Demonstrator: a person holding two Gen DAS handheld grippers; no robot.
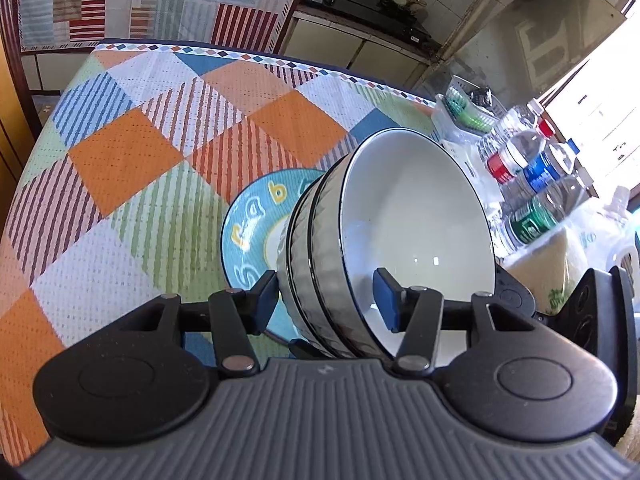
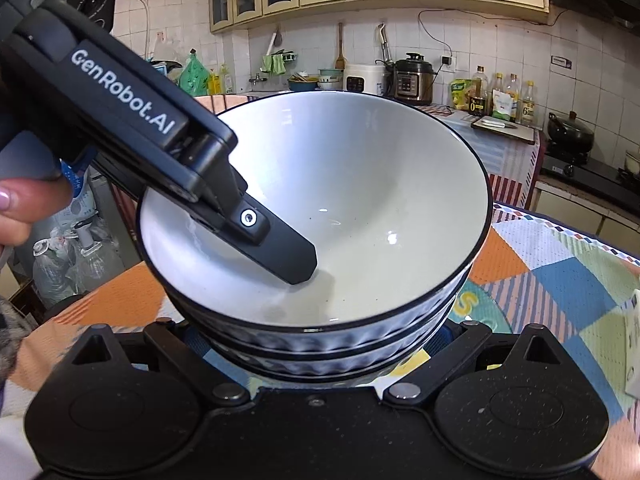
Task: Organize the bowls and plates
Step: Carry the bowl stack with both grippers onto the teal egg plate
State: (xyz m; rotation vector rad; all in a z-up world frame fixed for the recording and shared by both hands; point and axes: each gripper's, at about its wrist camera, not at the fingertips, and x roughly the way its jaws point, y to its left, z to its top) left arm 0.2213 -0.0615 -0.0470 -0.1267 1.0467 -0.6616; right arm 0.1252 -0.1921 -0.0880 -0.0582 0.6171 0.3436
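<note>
1. Gripping a tilted stack of bowls (image 1: 400, 216) by its wall: left gripper (image 1: 328, 300), one finger inside, one outside.
2. Reaching under the stack's base at 6 o'clock: right gripper (image 2: 316, 344); fingers hidden, grip impossible to tell.
3. Lying beneath, toward 9 o'clock, on the tablecloth (image 1: 120, 160): blue plate (image 1: 248, 224).

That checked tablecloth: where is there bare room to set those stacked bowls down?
The broad stretch of checked tablecloth left of and beyond the blue lettered plate lies bare up to the far edge. The right side is crowded: plastic water bottles and a green basket. The stacked white ribbed bowls hang tilted over the plate.
</note>
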